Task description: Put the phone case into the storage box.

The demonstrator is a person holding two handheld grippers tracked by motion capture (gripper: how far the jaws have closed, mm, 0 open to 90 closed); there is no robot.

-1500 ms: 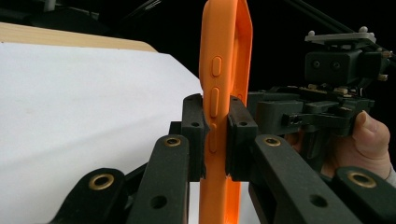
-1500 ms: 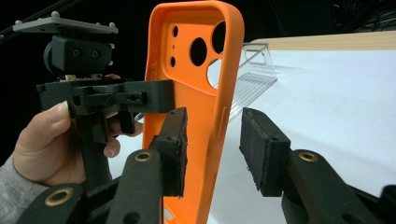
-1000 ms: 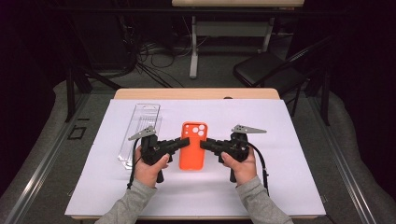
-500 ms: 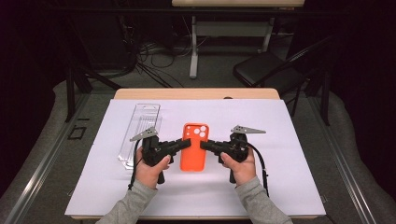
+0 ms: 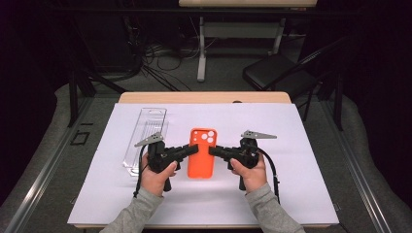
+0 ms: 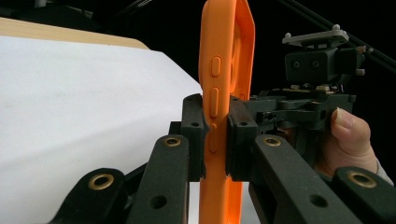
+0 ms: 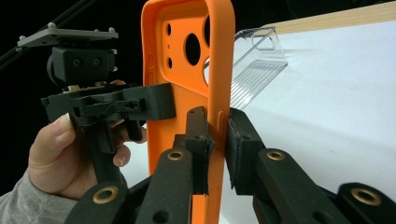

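Got the orange rubbery phone case (image 5: 202, 154) pinched between my two claws. Left claw (image 6: 215, 140) clamps its left edge. Right claw (image 7: 219, 137) has just been closing and grips the right edge.

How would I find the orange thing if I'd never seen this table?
Look at the white sheet covering the table. In its middle, two black grippers pinch the orange phone case from either side. It is bright orange with round camera holes; the clear plastic box beside it is see-through.
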